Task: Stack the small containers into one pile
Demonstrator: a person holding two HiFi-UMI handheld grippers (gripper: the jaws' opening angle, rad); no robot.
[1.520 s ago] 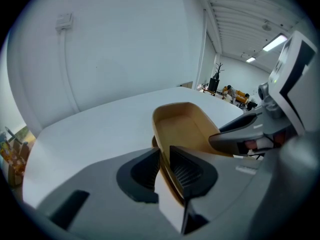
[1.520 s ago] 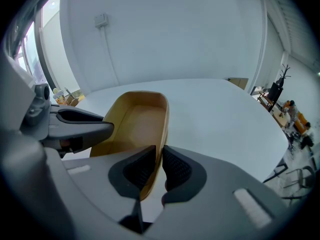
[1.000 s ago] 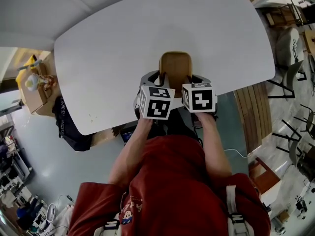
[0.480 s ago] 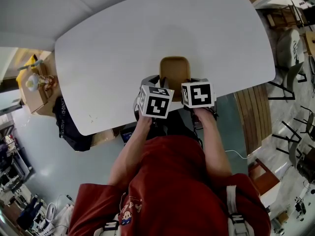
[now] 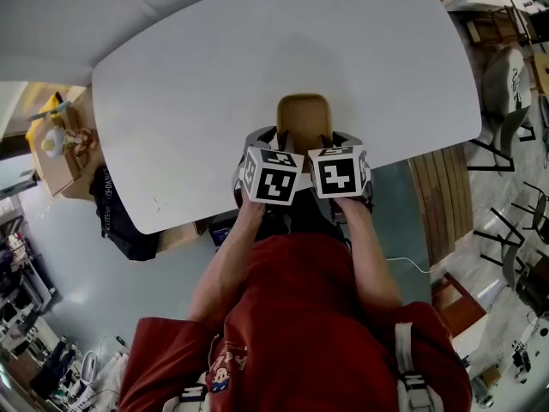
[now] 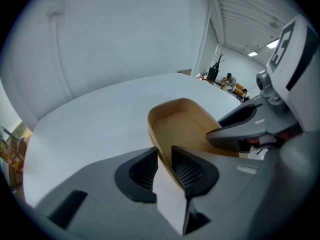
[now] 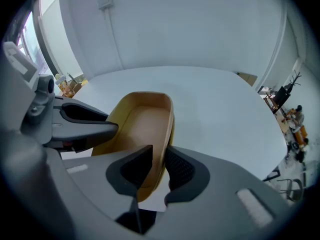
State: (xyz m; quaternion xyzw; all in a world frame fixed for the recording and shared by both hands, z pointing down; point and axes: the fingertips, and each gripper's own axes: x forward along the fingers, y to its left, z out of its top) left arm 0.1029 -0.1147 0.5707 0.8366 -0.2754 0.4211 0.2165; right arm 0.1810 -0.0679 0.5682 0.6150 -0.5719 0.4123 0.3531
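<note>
- left tongs [image 6: 163, 166] are slackened off; the jaws have just been opening, and the left wall of the tan container [image 6: 185, 129] stands in the gap between them, with a sliver of white showing beside it
- right tongs [image 7: 159, 169] are the same deal on the other side; those jaws have just been opening too, loose round the container's right wall, which runs up between them; no real squeeze as far as I can see
- so the container sits right between the two tongs, one on each long side, and stretches out ahead of the tips; it rests on the white desk [image 5: 214, 75], at the edge nearest the person
- both tongs point steeply down, just beside each other
- can't tell if it's one container or several nested together
</note>
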